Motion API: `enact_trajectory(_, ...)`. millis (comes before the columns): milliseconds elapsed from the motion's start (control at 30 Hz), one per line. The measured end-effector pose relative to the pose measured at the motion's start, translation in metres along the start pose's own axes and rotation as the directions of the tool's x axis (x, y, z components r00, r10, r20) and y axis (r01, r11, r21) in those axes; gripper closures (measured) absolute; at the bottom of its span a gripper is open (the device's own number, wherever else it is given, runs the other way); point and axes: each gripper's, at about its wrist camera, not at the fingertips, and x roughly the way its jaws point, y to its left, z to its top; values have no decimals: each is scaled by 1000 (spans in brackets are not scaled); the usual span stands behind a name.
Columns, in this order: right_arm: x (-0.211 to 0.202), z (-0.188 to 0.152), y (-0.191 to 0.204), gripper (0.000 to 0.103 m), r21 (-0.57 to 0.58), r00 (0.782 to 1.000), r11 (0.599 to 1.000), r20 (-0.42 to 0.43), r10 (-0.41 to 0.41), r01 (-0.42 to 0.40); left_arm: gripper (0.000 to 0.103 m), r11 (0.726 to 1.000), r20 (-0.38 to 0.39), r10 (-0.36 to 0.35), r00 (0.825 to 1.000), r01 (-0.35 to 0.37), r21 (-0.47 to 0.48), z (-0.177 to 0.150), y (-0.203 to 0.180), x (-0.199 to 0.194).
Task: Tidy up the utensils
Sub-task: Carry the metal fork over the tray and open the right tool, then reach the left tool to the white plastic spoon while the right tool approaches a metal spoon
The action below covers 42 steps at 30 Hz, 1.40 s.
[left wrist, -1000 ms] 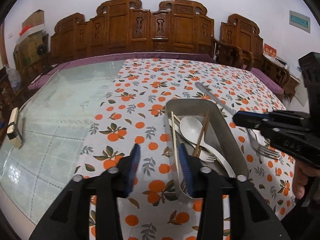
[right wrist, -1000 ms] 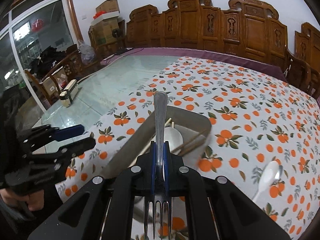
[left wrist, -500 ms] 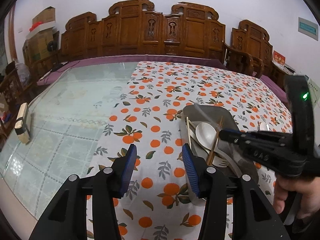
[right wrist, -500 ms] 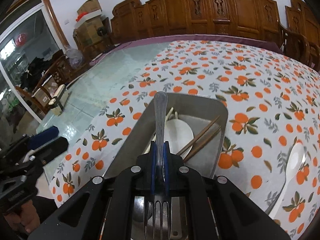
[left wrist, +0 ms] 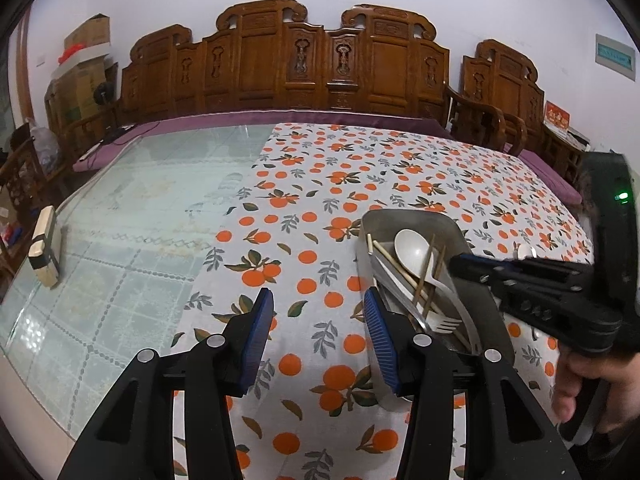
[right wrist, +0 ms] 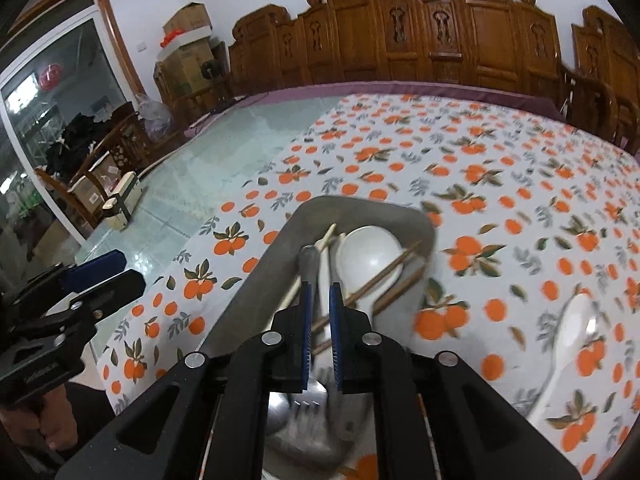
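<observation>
Steel fork is dropping into the metal tray, below our right gripper; jaws narrow, opening, gripping nothing. Left gripper is hovering beside, half-open, empty.

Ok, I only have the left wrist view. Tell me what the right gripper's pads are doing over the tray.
Observer: The right gripper has its pads slightly apart. The metal fork shows just beside one pad, above the metal tray, and looks unpinched.
Operator: Check for strays right of the tray.
Observer: One white spoon lies on the orange-print tablecloth, outside the tray.
Operator: Give me its lie.
Observer: Bowl at the far end, handle running back toward the camera; the picture is blurred.
</observation>
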Motion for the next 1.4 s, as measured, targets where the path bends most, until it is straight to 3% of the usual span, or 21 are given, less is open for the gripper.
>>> enact_trajectory(233,-50,-14,-33,91,-65,996,995,63,-69,73,58,999,7,-2,1000,2,33,-3,-21,-1)
enact_trajectory(267,-58,-17,-41,91,-67,994,994,69,-83,87,42,999,6,-5,1000,5,36,-4,-24,-1)
enact_trajectory(300,-64,-20,-48,91,-66,992,993,76,-96,101,14,999,17,-9,1000,9,40,-4,-29,-2)
enact_trajectory(333,-71,-23,-56,88,-63,990,991,85,-108,114,11,999,35,-16,999,15,44,-4,-32,-4)
enact_trajectory(500,-89,-36,-95,69,-31,981,985,107,-163,167,10,995,34,-60,998,57,85,-1,-59,-7)
enact_trajectory(567,-91,-42,-108,50,-15,976,982,109,-186,189,9,993,22,-72,997,69,98,0,-70,-7)
enact_trajectory(733,-90,-61,-142,41,12,963,970,117,-242,242,9,989,-6,-91,996,91,112,2,-94,-2)
enact_trajectory(967,-63,-77,-176,41,-2,964,965,34,-262,262,9,981,-42,-115,992,120,152,5,-130,12)
enact_trajectory(1333,-68,-71,-205,41,72,972,969,18,-236,234,9,950,-136,-180,974,208,232,1,-200,49)
enact_trajectory(1400,-71,-71,-210,41,84,974,972,21,-224,221,20,945,-172,-194,966,231,233,-5,-211,60)
